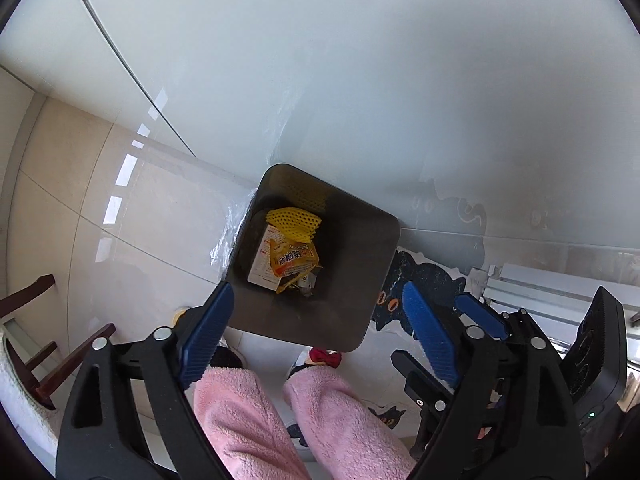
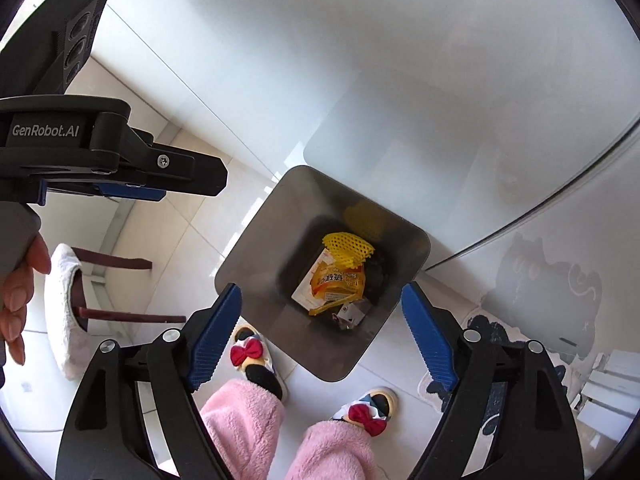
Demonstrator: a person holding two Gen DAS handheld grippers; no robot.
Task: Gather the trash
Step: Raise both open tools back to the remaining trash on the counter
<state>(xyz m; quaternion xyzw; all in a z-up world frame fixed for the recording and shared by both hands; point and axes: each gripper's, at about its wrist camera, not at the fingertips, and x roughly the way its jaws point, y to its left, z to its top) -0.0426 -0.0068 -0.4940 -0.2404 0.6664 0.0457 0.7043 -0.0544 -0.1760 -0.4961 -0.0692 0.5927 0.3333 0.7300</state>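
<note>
A dark grey square bin (image 1: 360, 280) stands on the floor by the edge of a glass table; it also shows in the right wrist view (image 2: 256, 256). Inside lie a yellow foam net (image 1: 294, 220), an orange snack wrapper (image 1: 292, 260), a white carton and small scraps; the net (image 2: 348, 250) and the wrapper (image 2: 340, 280) also show from the right. My left gripper (image 1: 320, 300) hovers above the bin, open and empty. My right gripper (image 2: 322, 300) hovers above the bin too, open and empty. The left gripper shows side-on in the right view (image 2: 132, 190).
The white glass table top (image 1: 360, 60) fills the upper view. A clear plastic sheet (image 1: 240, 224) hangs at the table edge beside the bin. The person's pink-trousered legs (image 2: 248, 420) and slippers stand just before the bin. A wooden chair (image 1: 32, 340) is at left; a cat-shaped mat (image 1: 424, 276) lies at right.
</note>
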